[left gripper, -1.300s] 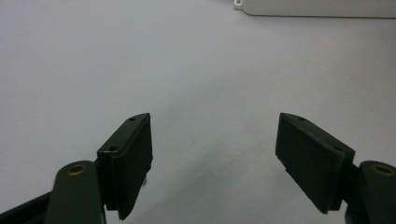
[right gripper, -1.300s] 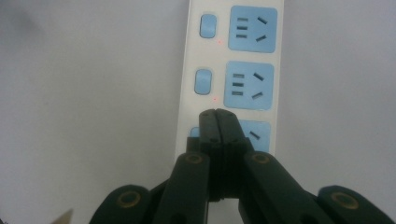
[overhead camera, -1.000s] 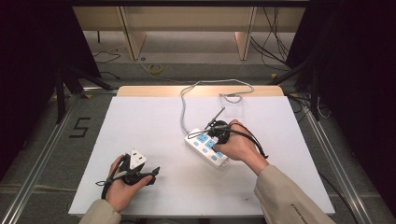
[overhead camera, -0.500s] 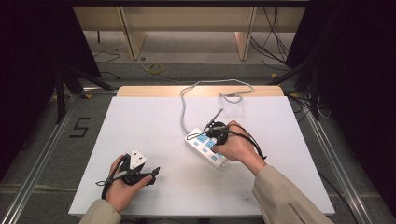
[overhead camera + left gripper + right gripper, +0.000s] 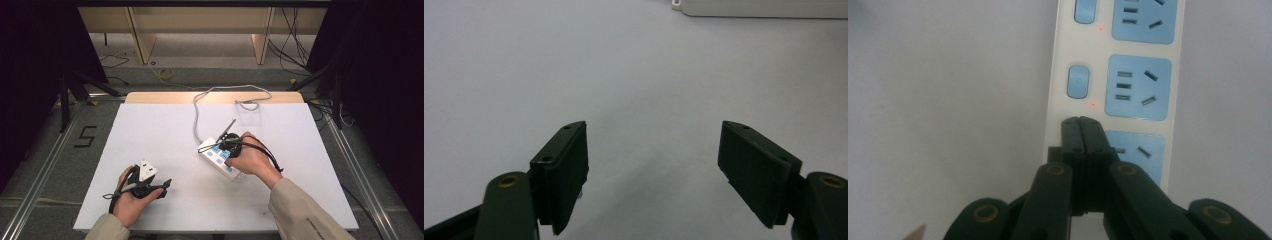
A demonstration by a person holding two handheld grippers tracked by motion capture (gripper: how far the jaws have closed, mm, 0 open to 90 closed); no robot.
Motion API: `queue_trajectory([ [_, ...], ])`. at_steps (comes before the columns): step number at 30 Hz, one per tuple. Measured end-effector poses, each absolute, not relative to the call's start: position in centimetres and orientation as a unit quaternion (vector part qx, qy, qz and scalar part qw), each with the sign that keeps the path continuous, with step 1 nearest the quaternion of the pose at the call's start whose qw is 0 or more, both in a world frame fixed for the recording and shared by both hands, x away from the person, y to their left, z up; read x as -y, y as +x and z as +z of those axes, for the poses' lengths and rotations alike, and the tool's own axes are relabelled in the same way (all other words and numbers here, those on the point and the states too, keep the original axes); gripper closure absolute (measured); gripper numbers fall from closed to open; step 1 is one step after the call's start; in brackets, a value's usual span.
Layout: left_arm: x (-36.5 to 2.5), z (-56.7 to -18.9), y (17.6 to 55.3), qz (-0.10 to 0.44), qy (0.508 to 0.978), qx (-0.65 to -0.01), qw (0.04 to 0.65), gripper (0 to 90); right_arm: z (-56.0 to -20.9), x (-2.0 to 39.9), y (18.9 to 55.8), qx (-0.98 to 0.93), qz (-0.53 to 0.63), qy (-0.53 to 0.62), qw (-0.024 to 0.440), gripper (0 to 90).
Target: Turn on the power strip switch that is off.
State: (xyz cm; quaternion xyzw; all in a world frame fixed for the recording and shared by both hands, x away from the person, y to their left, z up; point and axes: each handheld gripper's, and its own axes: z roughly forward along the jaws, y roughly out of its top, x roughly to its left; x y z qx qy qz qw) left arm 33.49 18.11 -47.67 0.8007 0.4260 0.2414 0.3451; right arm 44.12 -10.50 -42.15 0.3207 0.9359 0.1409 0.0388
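Hardly moved since a second ago: right gripper [image 5: 229,142] still poised on the power strip [image 5: 220,159], jaws pressed together.

Nearest, at left: left gripper [image 5: 161,186] resting low on the white tabletop [image 5: 165,125], jaws wide apart, holding nothing. Right of centre: white plastic power strip lying flat and slantwise, pale blue socket faces [image 5: 1137,86] and rounded blue rocker switches [image 5: 1078,81], tiny red lamps beside each. Closed jaw tips of right gripper set on the strip at the near switch column; contact with a switch hidden beneath the jaws. Likely rigid, smooth, fairly light, prone to sliding on the slick surface under a push; best steadied by the long side edges. Farther off: grey cord [image 5: 197,107], limp and looping toward the far table edge.
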Motion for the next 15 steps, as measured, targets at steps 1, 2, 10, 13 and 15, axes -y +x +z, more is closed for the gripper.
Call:
queue_trajectory([
  [1, -18.11, -47.67, 33.49, 0.241, 0.801, -0.426, 0.345, 28.2, -42.2, 10.45, 44.09, -0.936, 0.14, 0.322, 0.039, 90.0],
  [2, -18.11, -47.68, 33.5, 0.241, 0.801, -0.426, 0.345, 28.2, -42.25, 10.43, 44.09, -0.937, 0.139, 0.319, 0.039, 90.0],
  [10, -18.12, -47.67, 33.5, 0.241, 0.801, -0.426, 0.345, 28.2, -42.62, 10.33, 44.06, -0.937, 0.133, 0.321, 0.035, 90.0],
  [13, -18.1, -47.7, 33.51, 0.241, 0.801, -0.426, 0.345, 28.2, -42.69, 10.36, 44.08, -0.937, 0.134, 0.321, 0.035, 90.0],
  [15, -18.09, -47.7, 33.52, 0.241, 0.801, -0.426, 0.345, 28.3, -42.7, 10.39, 44.1, -0.937, 0.134, 0.321, 0.036, 90.0],
])
